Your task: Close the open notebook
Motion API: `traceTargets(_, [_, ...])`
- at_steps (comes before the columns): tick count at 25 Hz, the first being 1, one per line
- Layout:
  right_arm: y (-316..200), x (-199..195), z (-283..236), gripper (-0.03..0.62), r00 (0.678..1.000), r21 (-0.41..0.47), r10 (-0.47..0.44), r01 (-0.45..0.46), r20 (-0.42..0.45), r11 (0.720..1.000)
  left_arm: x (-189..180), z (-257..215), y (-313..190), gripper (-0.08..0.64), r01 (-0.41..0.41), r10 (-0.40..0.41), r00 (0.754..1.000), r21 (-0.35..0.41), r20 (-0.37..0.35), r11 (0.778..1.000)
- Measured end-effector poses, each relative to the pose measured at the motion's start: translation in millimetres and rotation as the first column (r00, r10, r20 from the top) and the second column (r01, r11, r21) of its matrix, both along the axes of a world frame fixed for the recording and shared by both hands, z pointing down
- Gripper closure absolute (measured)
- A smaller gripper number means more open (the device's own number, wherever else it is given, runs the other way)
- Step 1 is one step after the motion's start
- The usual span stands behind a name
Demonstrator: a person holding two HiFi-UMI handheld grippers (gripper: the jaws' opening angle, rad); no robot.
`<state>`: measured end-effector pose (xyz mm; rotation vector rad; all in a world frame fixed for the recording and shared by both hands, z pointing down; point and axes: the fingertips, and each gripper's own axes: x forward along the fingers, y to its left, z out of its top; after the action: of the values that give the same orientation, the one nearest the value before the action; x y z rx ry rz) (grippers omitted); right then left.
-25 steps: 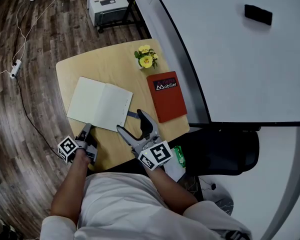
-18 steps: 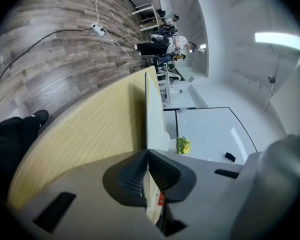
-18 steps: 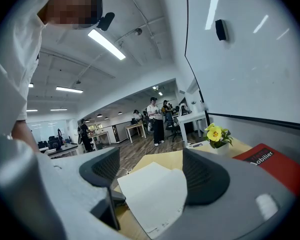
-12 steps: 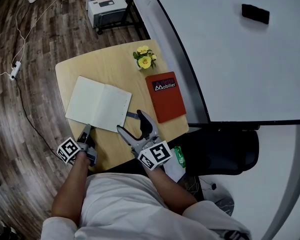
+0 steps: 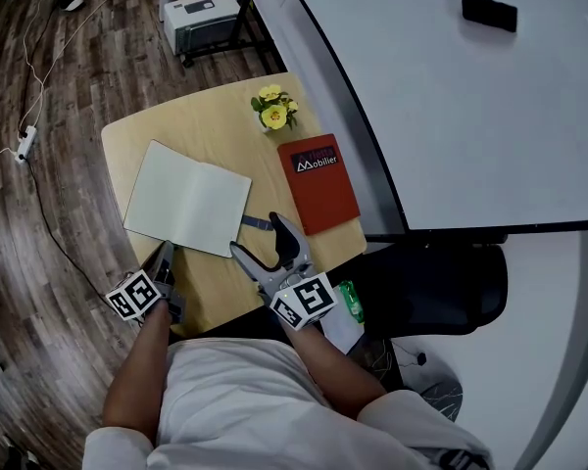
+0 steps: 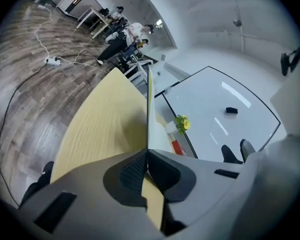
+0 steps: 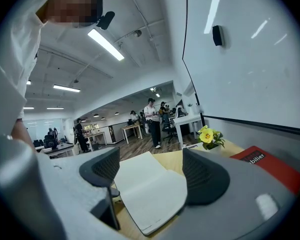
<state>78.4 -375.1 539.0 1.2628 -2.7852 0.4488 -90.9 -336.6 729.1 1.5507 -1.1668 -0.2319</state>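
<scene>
Dark plank floor (image 5: 20, 292) fills the head view from 7 to 11 o'clock. A small tan table (image 5: 206, 130) sits centre, a large white table (image 5: 451, 106) at 2 o'clock, a black chair (image 5: 441, 292) at 4.

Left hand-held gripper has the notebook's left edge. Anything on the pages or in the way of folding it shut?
Nothing visible lies on the open white-paged notebook. The right hand-held gripper, jaws apart, hovers by its near right corner and may crowd the fold; the flat red book lies apart to the right.
</scene>
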Motion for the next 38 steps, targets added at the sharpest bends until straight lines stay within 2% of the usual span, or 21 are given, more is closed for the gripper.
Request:
traceTargets(5, [4,4,-1,0.193,1.000,0.005,0.002,-0.002,-0.008,1.000,0,-4,1,0.545,-0.092,0.085,0.988,0.045,0.132,0.995])
traceTargets(10, [5,12,-1,0.193,1.000,-0.002,0.015,-0.015,-0.006,1.000,6,-6,1,0.546,-0.212,0.190,0.945,0.056,0.267,0.976])
traceTargets(15, [10,9,-3,0.193,1.000,0.007,0.013,-0.013,-0.011,1.000,8,-7,3,0.546,-0.328,0.282,0.874,0.052,0.396,0.943])
traceTargets(22, [12,14,-4,0.193,0.999,0.015,0.029,-0.029,-0.016,0.999,12,-6,4,0.546,-0.420,0.357,0.787,0.014,0.504,0.907])
traceTargets(25, [14,17,-3,0.193,0.999,0.015,0.034,-0.033,-0.015,0.999,14,-6,5,0.546,-0.460,0.388,0.733,-0.013,0.559,0.888])
traceTargets(29, [16,20,-5,0.193,0.999,0.015,0.039,-0.039,-0.016,0.999,17,-7,5,0.546,-0.513,0.427,0.645,-0.056,0.634,0.857])
traceTargets(32, [17,23,-4,0.193,0.999,0.015,0.046,-0.046,-0.018,0.999,20,-8,6,0.546,-0.545,0.448,0.593,-0.076,0.669,0.835])
traceTargets(34, [19,25,-3,0.193,0.998,0.012,0.051,-0.051,-0.020,0.999,21,-7,7,0.546,-0.558,0.457,0.574,-0.084,0.679,0.826])
traceTargets(37, [20,28,-1,0.193,0.998,0.010,0.057,-0.057,-0.020,0.998,22,-7,6,0.546,-0.568,0.466,0.559,-0.093,0.685,0.818])
traceTargets(38, [20,28,-1,0.193,0.998,0.010,0.058,-0.058,-0.020,0.998,22,-8,6,0.546,-0.576,0.470,0.545,-0.097,0.694,0.812])
